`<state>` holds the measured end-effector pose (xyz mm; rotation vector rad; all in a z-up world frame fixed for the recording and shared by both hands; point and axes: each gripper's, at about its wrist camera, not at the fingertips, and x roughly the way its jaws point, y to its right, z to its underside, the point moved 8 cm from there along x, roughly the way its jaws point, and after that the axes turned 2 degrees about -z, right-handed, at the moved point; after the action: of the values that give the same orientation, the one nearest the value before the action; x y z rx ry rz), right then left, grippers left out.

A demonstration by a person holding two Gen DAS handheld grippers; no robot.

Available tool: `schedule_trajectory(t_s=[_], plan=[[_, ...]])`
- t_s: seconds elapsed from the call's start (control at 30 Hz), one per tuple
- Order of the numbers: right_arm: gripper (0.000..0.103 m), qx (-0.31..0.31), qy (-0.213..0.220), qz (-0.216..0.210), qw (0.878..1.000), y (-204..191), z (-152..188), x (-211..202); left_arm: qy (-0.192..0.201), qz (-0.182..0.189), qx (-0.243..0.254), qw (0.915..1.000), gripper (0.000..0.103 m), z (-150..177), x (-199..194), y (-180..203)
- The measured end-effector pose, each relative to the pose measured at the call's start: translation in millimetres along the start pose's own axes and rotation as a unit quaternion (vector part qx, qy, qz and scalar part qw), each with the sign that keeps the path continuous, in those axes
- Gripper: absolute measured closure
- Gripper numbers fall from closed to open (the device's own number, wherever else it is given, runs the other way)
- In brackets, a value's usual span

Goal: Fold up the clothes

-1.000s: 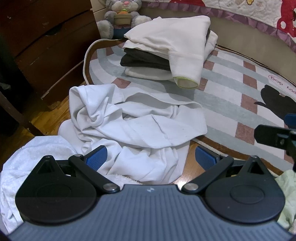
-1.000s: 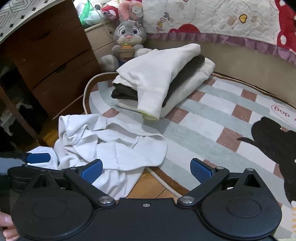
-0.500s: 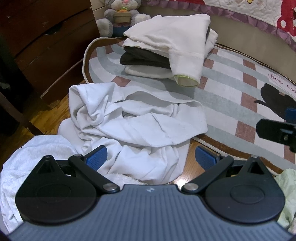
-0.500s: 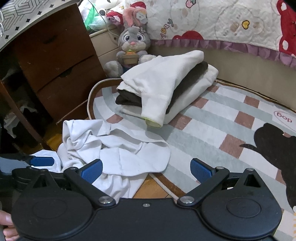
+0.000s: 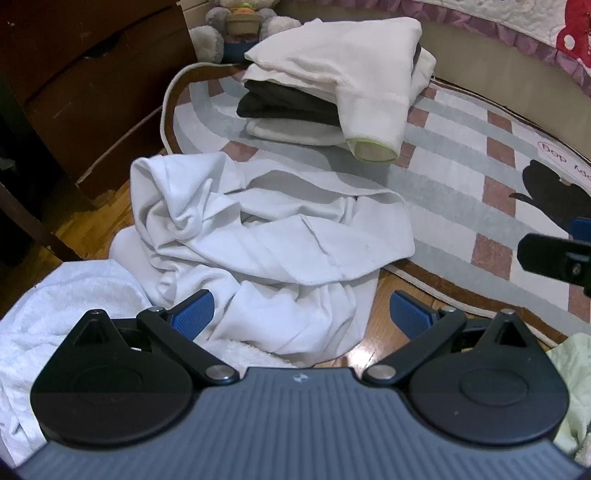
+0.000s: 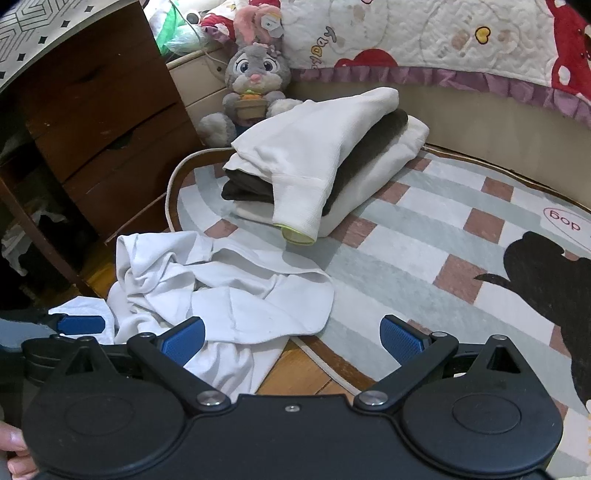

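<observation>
1. White and crumpled, the unfolded garment (image 5: 266,243) lies in a loose heap half on the rug's edge and half on the wooden floor (image 5: 373,321), with a flat sleeve or hem spread toward the rug.
2. Behind it on the rug (image 6: 417,251) sits a stack of folded clothes (image 6: 325,162): a cream piece on top with its cuff hanging down the front, a dark piece in the middle, and a pale one at the bottom.
3. The left gripper (image 5: 301,314) hangs just above the near edge of the crumpled garment, its blue-padded fingers spread wide with nothing between them; the cloth shows in the gap but neither pad touches it.
4. The right gripper (image 6: 291,338) is likewise spread wide and empty, poised over the spot where the garment's right edge meets the rug border and bare floor.
5. In the left wrist view, part of the right gripper shows at the far right edge; in the right wrist view, a blue pad of the left gripper shows at the far left, beside the garment.
6. A white towel (image 5: 62,306) lies to the left of the garment, touching it, and a pale green cloth (image 5: 570,384) shows at the lower right edge of the left wrist view.
7. A grey plush rabbit (image 6: 255,85) sits behind the stack, against a brown wooden dresser (image 6: 99,110) on the left and a quilted bed cover (image 6: 443,33) above.
8. Fingertips of a hand (image 6: 13,448) show at the lower left corner of the right wrist view.
</observation>
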<state>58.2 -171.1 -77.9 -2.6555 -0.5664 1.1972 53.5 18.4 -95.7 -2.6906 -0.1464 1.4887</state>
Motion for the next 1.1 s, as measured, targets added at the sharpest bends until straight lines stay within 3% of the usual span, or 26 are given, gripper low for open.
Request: schedule_trajectory(t_s=[0.2,0.33,0.43,0.6,0.7,0.8,0.93,1.1], plan=[[0.001,0.006,0.0,0.0,1.0,3.7,0.3,0.6,-0.003,0.0,0.004,1.0,0.0,2.4,4.6,2.1],[0.0,0.039,0.0,-0.015,0.999,9.7,3.5,7.4,0.017,-0.009,-0.006,0.9998,0.0,-2.2,8.6,-11.3],[0.0,0.11,-0.017,-0.083,0.99,11.6,13.9,25.0,0.009,-0.005,-0.026,0.9996,0.002,-0.8,21.4,-22.2],[0.003,0.215,-0.066,-0.183,0.957,3.2,37.6,67.3,0.015,0.01,-0.089,0.9959,0.017,-2.0,33.0,-50.8],[0.005,0.218,-0.086,-0.178,0.956,-2.8,43.6,90.8,0.038,-0.03,-0.084,0.9953,0.026,-12.4,36.6,-76.1],[0.011,0.217,-0.097,-0.178,0.955,-8.2,41.5,109.9,0.044,-0.054,-0.091,0.9934,0.026,-21.8,45.9,-105.7],[0.033,0.236,-0.113,-0.198,0.945,-7.9,43.4,139.9,0.047,-0.071,-0.106,0.9907,0.026,-31.5,61.4,-141.2],[0.032,0.265,-0.14,-0.178,0.937,1.9,67.6,166.8,0.049,-0.071,-0.096,0.9917,0.022,-46.7,85.7,-161.5]])
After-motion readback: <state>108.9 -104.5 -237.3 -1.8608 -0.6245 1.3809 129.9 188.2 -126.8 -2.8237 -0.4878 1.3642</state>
